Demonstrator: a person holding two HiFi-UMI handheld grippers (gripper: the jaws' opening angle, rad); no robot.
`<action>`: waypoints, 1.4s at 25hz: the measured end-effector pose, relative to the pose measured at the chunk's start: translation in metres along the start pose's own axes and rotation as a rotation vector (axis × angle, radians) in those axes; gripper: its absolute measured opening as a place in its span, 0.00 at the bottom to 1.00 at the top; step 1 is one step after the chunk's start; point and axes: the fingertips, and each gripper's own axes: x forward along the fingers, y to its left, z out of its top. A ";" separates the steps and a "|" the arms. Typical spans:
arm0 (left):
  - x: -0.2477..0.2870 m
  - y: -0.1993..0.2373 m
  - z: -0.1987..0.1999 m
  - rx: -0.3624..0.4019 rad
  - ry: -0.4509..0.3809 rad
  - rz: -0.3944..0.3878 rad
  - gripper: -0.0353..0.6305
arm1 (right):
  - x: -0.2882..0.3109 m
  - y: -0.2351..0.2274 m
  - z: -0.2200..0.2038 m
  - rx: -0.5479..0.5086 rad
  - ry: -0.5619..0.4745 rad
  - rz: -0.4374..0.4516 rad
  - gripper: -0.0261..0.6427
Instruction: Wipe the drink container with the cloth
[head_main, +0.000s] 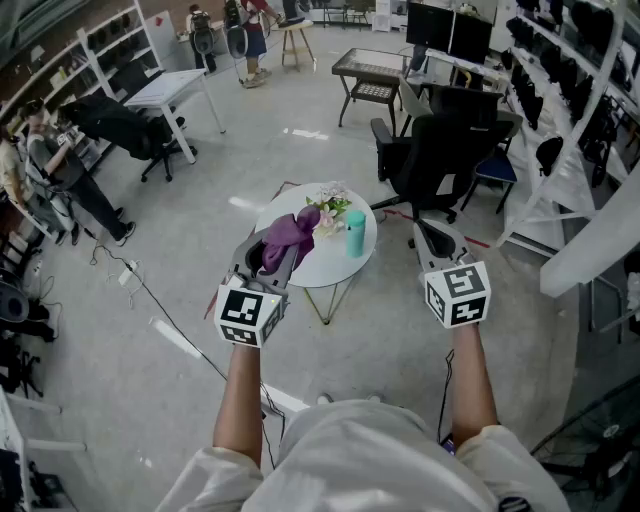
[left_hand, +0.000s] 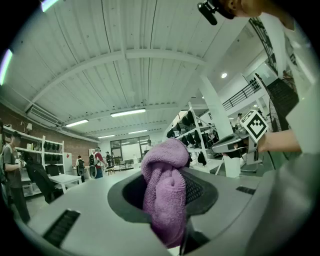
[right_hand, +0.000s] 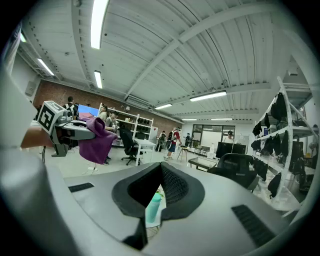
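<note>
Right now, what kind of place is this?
Probably a big lab or workshop-style office. There are tall shelves full of dark gear, a black office chair, and a desk with monitors on a wide bare floor.

Left gripper: near left, clamped on the cloth, at the table's left edge.
Cloth: purple, bunched, sticking out of the left gripper's tip.
Table: small, round, white, thin legs.
Bottle: teal, upright, right side of the table.
Flowers: table's far edge, just beside the bottle.
Right gripper: near right, apart from the table.
Chair: black, beyond the table.
</note>
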 end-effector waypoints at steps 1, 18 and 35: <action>0.001 -0.001 0.000 0.000 0.001 0.000 0.26 | 0.000 -0.001 -0.001 0.001 0.001 0.002 0.06; 0.015 -0.041 -0.013 -0.002 0.052 0.054 0.26 | -0.012 -0.041 -0.031 0.007 -0.017 0.061 0.06; 0.122 0.083 -0.026 -0.001 0.006 0.069 0.26 | 0.129 -0.061 0.003 -0.020 -0.012 0.065 0.06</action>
